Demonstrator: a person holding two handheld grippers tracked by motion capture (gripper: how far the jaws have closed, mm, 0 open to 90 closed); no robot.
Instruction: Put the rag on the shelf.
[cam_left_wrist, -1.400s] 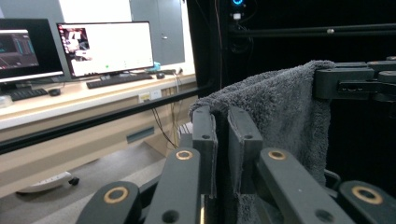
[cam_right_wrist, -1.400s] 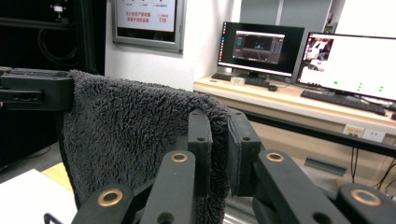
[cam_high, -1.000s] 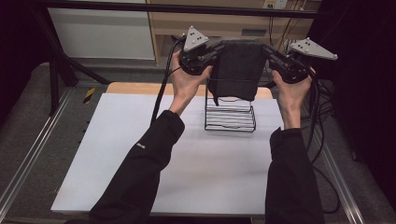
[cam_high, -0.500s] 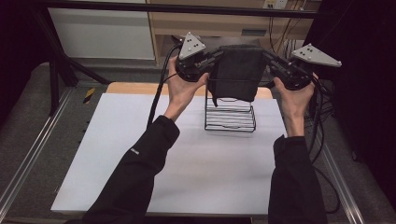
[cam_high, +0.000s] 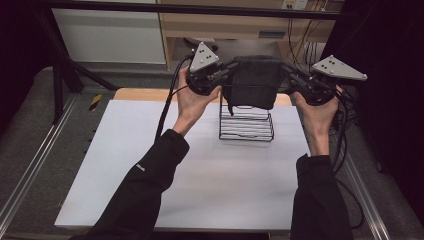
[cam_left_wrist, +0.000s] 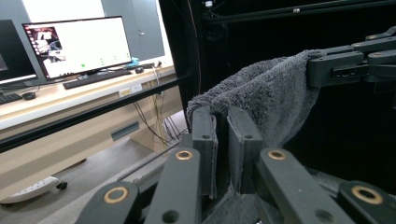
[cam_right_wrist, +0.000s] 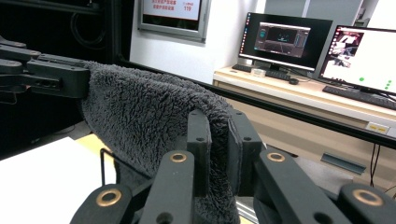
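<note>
The desk (cam_high: 150, 165) spreads wide and white under the high view, with a wooden strip along its far edge; the person's two dark sleeves come up from the bottom edge, one at each side; near the far edge of the desk stands a black wire rack (cam_high: 246, 125), upright, its thin bars showing in rows; above it hangs a dark grey fleecy towel (cam_high: 252, 82), stretched between the two tools, its lower hem falling in front of the top of the rack, so whether cloth and wire touch cannot be told.

The left tool (cam_high: 220, 75) is raised at the towel's left upper corner, a grey three-cornered plate on top and a black cable trailing down past the wrist; in the left gripper view its jaws stand narrow, pinched on a fold of the towel (cam_left_wrist: 266, 102), with the cloth bunched between them; the other tool's black jaws clamp the far corner at the upper right of that view.

The right tool (cam_high: 292, 79) is raised at the same height on the towel's right upper corner; in the right gripper view its jaws are likewise nearly together, gripping the thick pile of the towel (cam_right_wrist: 144, 112); a corner of the wire rack (cam_right_wrist: 103, 163) shows below the cloth.
</note>
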